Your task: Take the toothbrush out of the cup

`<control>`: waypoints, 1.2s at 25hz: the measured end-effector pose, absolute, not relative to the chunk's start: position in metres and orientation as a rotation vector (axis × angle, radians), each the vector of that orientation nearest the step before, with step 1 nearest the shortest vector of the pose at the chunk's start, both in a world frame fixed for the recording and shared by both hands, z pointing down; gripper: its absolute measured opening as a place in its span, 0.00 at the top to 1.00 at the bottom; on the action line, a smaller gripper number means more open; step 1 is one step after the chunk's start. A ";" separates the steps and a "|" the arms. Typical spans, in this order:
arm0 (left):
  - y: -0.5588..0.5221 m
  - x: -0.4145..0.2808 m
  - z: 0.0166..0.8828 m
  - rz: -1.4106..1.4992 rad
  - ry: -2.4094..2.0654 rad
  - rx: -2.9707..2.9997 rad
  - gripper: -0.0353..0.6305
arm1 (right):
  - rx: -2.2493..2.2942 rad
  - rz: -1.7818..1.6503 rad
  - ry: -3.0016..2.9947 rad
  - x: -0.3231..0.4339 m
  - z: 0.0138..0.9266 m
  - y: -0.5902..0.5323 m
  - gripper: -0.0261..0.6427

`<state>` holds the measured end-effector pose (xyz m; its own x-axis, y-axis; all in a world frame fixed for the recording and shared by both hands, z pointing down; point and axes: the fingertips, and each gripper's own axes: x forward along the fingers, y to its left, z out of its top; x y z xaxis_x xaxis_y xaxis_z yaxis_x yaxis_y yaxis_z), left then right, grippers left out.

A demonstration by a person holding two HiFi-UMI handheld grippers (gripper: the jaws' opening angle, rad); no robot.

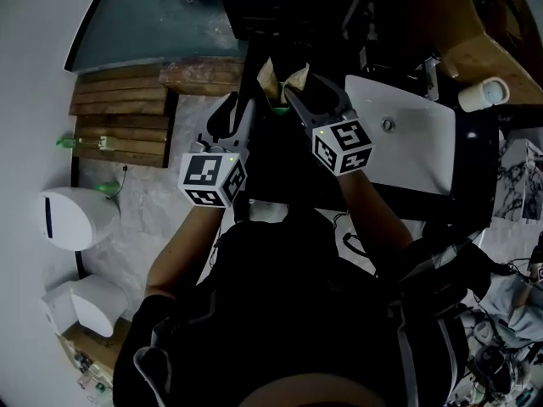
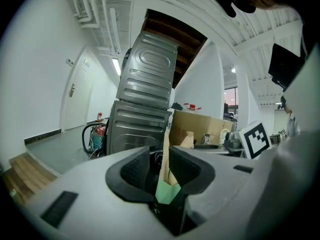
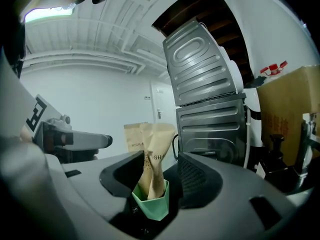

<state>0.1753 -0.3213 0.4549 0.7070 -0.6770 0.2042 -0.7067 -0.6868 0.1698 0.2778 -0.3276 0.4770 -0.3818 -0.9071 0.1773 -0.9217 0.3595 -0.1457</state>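
A small green cup [image 1: 280, 106] with beige paper-wrapped toothbrushes [image 1: 276, 76] standing in it sits where my two grippers meet, over a dark surface. In the left gripper view the cup [image 2: 167, 193] lies deep between the jaws of my left gripper [image 2: 160, 166], and a thin wrapped toothbrush [image 2: 166, 156] rises between the pads without being pressed. In the right gripper view the cup [image 3: 151, 202] and its wrapped toothbrushes [image 3: 152, 151] stand between the wide jaws of my right gripper [image 3: 157, 171], with a gap to the right pad. Both grippers [image 1: 259, 87] [image 1: 293, 91] are open.
A white basin [image 1: 416, 142] lies to the right, with a white cup [image 1: 484, 93] on the wooden top beyond it. Wooden steps [image 1: 119, 113] and a white bin [image 1: 76, 219] are at the left. A grey metal appliance [image 2: 145, 109] and a cardboard box [image 2: 200, 129] stand ahead.
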 end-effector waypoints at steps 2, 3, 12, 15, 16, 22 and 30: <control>-0.318 0.171 0.457 0.198 -1.119 2.671 0.76 | 1.698 0.337 -2.542 0.277 0.481 -0.332 0.65; -0.317 0.170 0.458 0.204 -1.127 2.666 0.76 | 1.692 0.330 -2.545 0.276 0.483 -0.333 0.65; -0.310 0.162 0.467 0.220 -1.145 2.627 0.76 | 1.682 0.333 -2.569 0.273 0.491 -0.340 0.81; -0.309 0.162 0.468 0.219 -1.144 2.622 0.76 | 1.684 0.334 -2.573 0.272 0.492 -0.341 0.85; -0.308 0.161 0.467 0.217 -1.146 2.621 0.76 | 1.685 0.335 -2.576 0.272 0.491 -0.341 0.86; -0.304 0.165 0.457 0.170 -1.108 2.646 0.76 | 1.696 0.336 -2.592 0.272 0.485 -0.339 0.87; -0.303 0.163 0.441 0.137 -1.102 2.664 0.76 | 1.747 0.268 -2.619 0.273 0.450 -0.330 0.87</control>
<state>0.1635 -0.3026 0.4409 0.7086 -0.6817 0.1824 -0.7056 -0.6805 0.1975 0.2725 -0.3305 0.4504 -0.3885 -0.9181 0.0787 -0.9150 0.3743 -0.1507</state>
